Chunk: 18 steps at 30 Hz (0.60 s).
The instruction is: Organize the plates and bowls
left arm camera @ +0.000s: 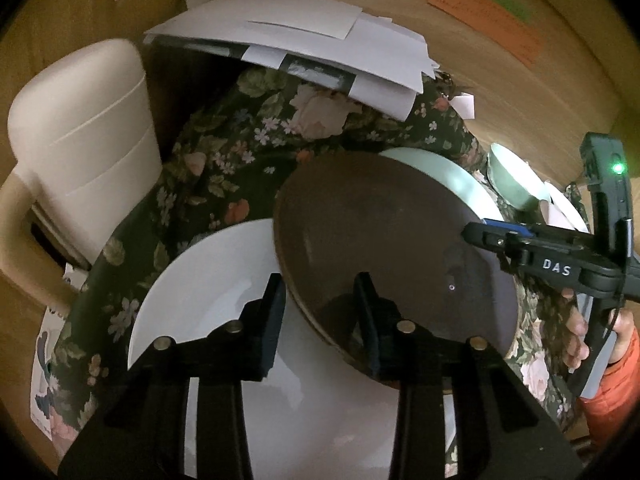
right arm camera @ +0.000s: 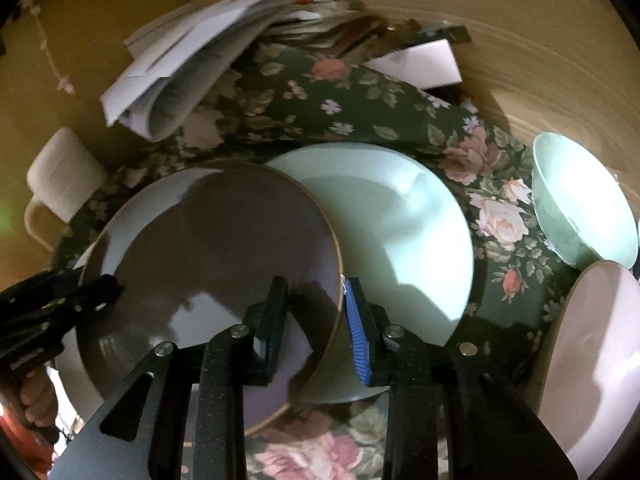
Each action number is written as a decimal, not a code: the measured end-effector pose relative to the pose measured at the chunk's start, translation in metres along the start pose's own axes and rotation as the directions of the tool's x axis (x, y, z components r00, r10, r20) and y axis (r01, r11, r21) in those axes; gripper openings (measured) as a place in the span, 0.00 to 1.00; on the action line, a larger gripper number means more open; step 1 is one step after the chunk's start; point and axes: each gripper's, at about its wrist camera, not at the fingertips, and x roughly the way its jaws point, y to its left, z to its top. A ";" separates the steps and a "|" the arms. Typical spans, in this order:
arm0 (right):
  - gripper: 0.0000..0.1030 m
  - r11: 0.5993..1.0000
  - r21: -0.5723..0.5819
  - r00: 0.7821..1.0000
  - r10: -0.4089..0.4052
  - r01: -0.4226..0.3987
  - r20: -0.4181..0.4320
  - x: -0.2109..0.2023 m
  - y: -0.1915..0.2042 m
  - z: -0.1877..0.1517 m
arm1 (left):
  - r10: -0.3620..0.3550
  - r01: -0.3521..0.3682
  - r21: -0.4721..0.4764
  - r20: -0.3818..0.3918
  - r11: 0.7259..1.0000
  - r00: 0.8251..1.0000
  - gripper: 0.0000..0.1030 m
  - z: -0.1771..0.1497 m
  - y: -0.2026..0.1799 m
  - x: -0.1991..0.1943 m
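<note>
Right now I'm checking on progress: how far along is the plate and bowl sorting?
Early. In hand: both tools, left and right, pinch opposite rims of the brown plate, overlapping the white plate and green plate. Left: green bowl and pink plate, apart on the cloth.

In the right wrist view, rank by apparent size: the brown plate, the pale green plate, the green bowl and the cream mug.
1. brown plate, nearest the camera, so partly inflated
2. pale green plate, partly covered
3. green bowl
4. cream mug, farthest away
</note>
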 end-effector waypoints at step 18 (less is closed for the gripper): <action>0.30 0.998 0.015 0.997 0.068 -0.067 -0.028 0.019 -0.001 0.014 | 0.026 -0.026 -0.004 0.020 1.000 0.999 0.35 -0.003 0.004 0.003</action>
